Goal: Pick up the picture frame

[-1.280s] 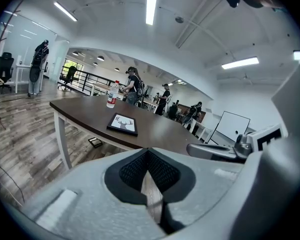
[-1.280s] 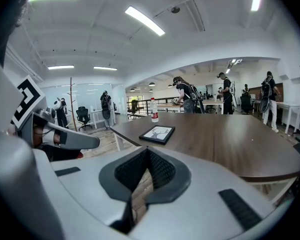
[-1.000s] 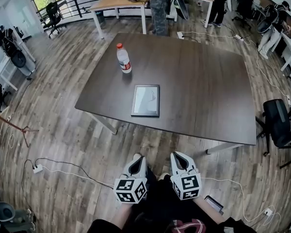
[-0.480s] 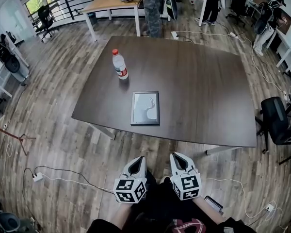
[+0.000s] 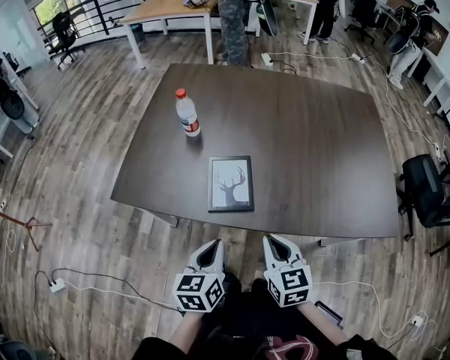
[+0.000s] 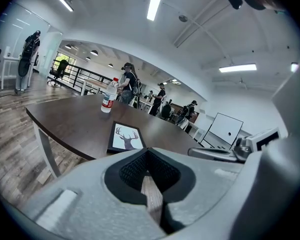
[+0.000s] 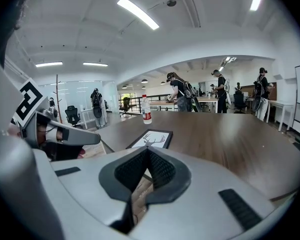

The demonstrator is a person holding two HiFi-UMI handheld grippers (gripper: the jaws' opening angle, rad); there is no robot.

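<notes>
A black picture frame [image 5: 231, 184] with a deer drawing lies flat near the front edge of the dark brown table [image 5: 315, 148]. It also shows in the left gripper view, frame [image 6: 125, 137], and in the right gripper view, frame [image 7: 152, 139]. My left gripper [image 5: 211, 248] and right gripper [image 5: 276, 244] hang side by side over the floor, short of the table's edge, both shut and empty. The frame sits ahead of them, a little to the left gripper's side.
A water bottle [image 5: 187, 114] with a red cap stands behind the frame on the table's left part. People stand at desks [image 5: 172, 6] beyond the table. A black chair [image 5: 427, 190] is at the right. Cables and a power strip [image 5: 57, 284] lie on the wooden floor.
The table and frame have come nearer in the head view as I moved toward them. The deer picture now shows without glare. Both grippers stay shut.
</notes>
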